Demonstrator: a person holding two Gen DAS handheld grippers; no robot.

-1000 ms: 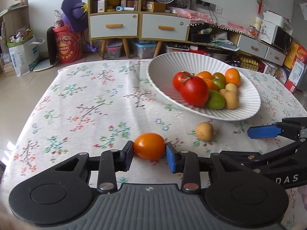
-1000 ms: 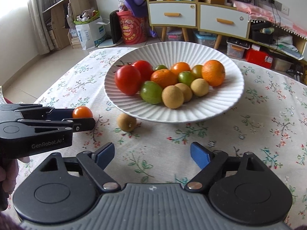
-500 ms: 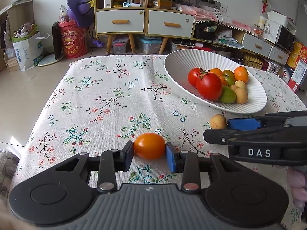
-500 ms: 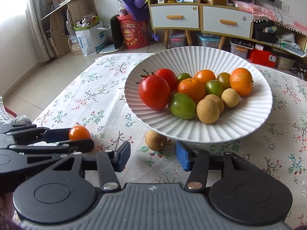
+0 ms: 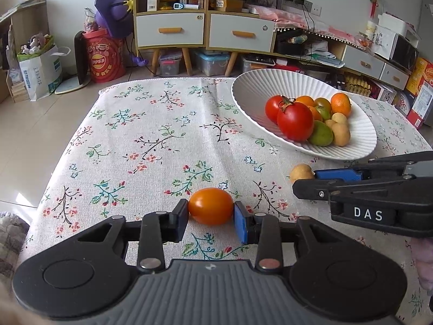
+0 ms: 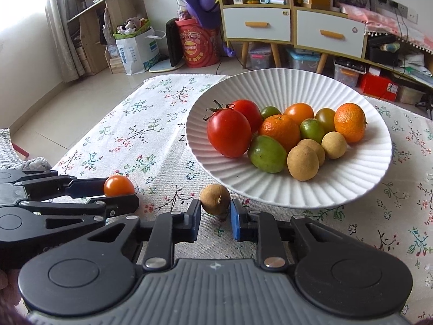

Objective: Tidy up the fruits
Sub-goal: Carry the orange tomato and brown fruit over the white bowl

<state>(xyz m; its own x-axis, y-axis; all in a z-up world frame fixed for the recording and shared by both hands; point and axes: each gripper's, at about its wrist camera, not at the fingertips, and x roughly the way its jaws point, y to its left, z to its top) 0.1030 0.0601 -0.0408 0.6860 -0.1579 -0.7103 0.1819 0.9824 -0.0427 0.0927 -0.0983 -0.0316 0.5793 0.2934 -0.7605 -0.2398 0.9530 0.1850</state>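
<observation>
You are clamping the left hand-held gripper [image 5: 210, 215] on the orange tomato [image 5: 210, 205] and the right hand-held gripper [image 6: 215, 218] on the brown longan [image 6: 215, 199], readying both strays for the white plate [image 6: 351, 189].

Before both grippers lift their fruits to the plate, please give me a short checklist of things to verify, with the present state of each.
1. Left gripper closed on the orange tomato: ok, both pads touch its sides.
2. Right gripper, whose jaws have just been closing, around the brown longan: ok, the pads meet its sides.
3. Both fruits off the tablecloth: not ok, they appear to rest on it.
4. Free space on the white plate: ok, its far and left parts are bare.
5. The two grippers apart from each other: ok, a gap shows between them.
6. Grip firm enough for lifting: cannot tell.
</observation>
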